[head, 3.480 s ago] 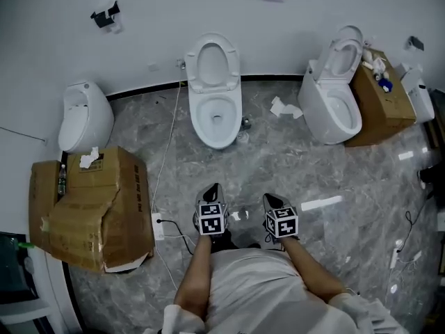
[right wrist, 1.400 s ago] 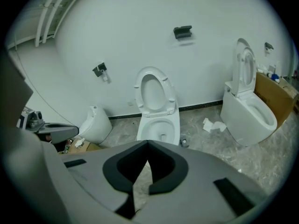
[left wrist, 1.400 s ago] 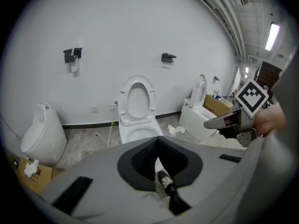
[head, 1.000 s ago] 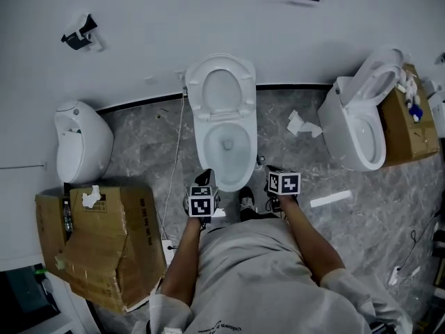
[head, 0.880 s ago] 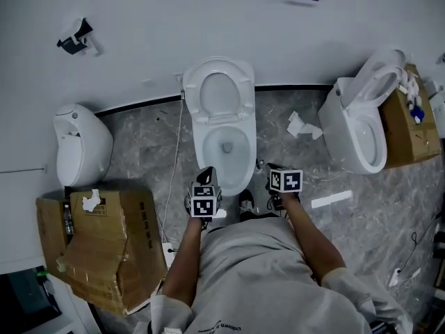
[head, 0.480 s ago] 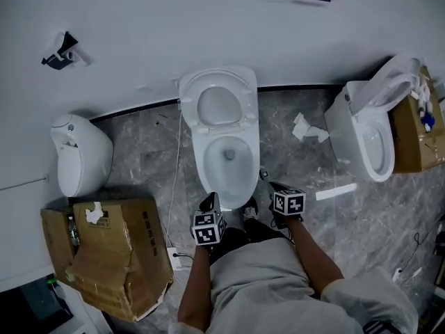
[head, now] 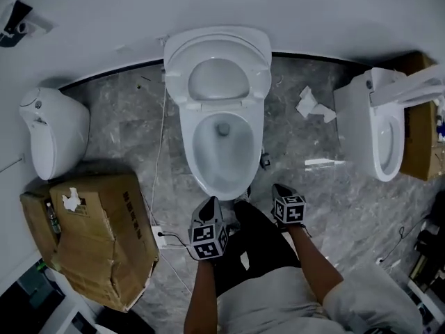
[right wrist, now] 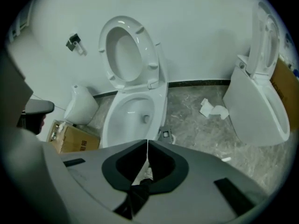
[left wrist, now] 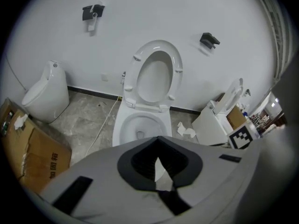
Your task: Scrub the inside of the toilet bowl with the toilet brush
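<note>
**Head view.** You stand square to the toilet bowl, dead ahead at 12 o'clock, with its seat raised against the wall. Your left claw hangs just short of the bowl's front rim. Your right claw sits beside it at about 1 o'clock, and neither carries anything. A cardboard box sits at 9 o'clock, a small white fixture at 10, and a second toilet at 2. Crumpled paper lies on the floor between the two toilets. No toilet brush shows anywhere. A small dark item rests against the right side of the bowl's foot. It may be the brush's holder, but it is too small to tell.

**Left gripper view.** The left claw's tips meet with nothing between them. The open bowl lies at 12 o'clock just beyond.

**Right gripper view.** The right claw is together but for a hairline slit, and it is empty. The bowl sits at 11 o'clock and the dark item at 12, just past the tips.

You have no tool yet, so settle what that item is first. Spread the right claw before you reach, and clamp any handle high up. Once you hold the brush, keep its head below the rim. Sweep under the rim all the way round, then work down toward the outlet.
</note>
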Demonstrator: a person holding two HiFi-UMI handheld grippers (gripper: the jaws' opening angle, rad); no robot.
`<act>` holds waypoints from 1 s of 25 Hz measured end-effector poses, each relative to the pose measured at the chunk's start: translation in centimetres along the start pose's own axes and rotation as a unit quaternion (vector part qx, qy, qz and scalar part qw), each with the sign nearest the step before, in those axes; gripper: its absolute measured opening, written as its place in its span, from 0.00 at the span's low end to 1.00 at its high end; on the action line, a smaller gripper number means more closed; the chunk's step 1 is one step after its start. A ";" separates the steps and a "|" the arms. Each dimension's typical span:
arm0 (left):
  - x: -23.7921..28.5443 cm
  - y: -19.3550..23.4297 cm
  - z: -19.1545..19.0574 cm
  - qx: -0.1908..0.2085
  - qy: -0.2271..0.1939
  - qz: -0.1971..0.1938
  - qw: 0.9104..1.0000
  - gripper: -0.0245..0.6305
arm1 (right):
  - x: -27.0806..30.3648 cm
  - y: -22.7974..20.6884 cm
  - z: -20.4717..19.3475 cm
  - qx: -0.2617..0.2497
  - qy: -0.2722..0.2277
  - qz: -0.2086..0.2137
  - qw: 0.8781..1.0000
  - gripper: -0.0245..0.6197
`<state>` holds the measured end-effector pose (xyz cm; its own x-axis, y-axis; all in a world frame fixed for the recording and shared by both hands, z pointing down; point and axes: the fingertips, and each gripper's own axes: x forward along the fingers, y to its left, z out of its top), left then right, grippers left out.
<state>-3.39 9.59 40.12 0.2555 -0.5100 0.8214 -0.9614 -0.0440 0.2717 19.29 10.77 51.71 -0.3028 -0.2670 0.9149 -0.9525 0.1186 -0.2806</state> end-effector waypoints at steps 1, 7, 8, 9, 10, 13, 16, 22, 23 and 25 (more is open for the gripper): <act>0.9 0.2 0.1 -0.002 -0.004 -0.001 1.000 0.08 | 1.6 -0.6 0.0 0.002 0.012 -0.010 1.000 0.11; 4.2 1.7 1.3 -0.031 -0.040 -0.006 0.999 0.08 | 11.2 -3.7 1.0 -0.031 0.066 -0.039 0.997 0.36; 4.6 2.0 1.1 -0.030 -0.041 -0.006 0.999 0.08 | 12.5 -4.2 1.1 -0.045 0.074 -0.046 0.995 0.36; 4.9 2.3 0.8 -0.026 -0.040 -0.005 0.999 0.08 | 13.8 -4.7 1.0 -0.058 0.082 -0.051 0.994 0.36; 5.1 2.7 0.3 -0.021 -0.037 -0.002 0.999 0.08 | 15.0 -5.1 0.8 -0.065 0.092 -0.055 0.992 0.36; 5.4 3.8 -1.2 -0.008 -0.032 0.008 0.999 0.08 | 17.9 -6.4 -0.4 -0.055 0.122 -0.068 0.989 0.38; 5.7 4.4 -2.0 -0.005 -0.033 0.002 0.999 0.08 | 20.1 -7.1 -0.7 -0.061 0.130 -0.074 0.987 0.35; 7.2 4.6 -3.7 -0.020 -0.028 0.006 0.999 0.08 | 23.6 -8.7 -2.9 -0.089 0.164 -0.102 0.977 0.35; 7.3 4.4 -3.7 -0.023 -0.028 0.003 0.999 0.08 | 24.0 -9.1 -3.4 -0.084 0.167 -0.108 0.976 0.34; 7.5 4.2 -3.5 -0.019 -0.030 -0.004 0.999 0.08 | 24.8 -9.7 -3.9 -0.070 0.170 -0.120 0.976 0.33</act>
<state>-5.16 8.63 49.19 0.2546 -0.5607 0.7879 -0.9548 -0.0166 0.2967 21.13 6.78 78.22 -0.0203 0.0277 0.9994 -0.9735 0.2270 -0.0261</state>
